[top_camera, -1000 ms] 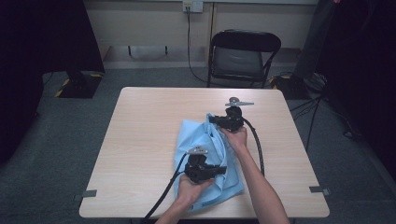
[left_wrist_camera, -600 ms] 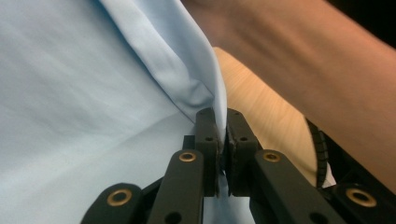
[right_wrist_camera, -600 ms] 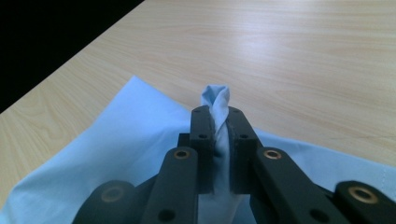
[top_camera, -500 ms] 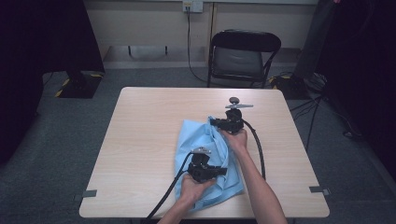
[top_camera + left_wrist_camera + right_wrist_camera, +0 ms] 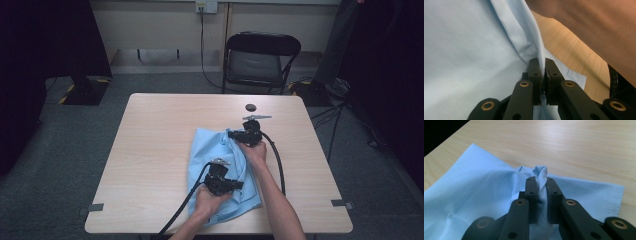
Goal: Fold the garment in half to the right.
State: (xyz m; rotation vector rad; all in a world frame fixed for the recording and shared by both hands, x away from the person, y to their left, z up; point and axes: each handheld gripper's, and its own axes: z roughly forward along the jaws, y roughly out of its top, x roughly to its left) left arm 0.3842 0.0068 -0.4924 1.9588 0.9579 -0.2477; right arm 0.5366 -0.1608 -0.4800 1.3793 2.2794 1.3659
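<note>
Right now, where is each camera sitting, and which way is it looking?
High view: above the person's side, looking forward and down on the table; forearms, left gripper and right gripper show.
Left gripper view: on the left gripper, looking along its jaws, shut on the light blue cloth; a forearm crosses above.
Right gripper view: on the right gripper, jaws pinching a bunched cloth fold.
Shared: all three show the cloth and tabletop.

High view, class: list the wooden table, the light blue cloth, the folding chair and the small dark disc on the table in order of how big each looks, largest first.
1. wooden table
2. light blue cloth, though the folding chair looks close in size and stands farther from the camera, so their order is unsure
3. small dark disc
</note>
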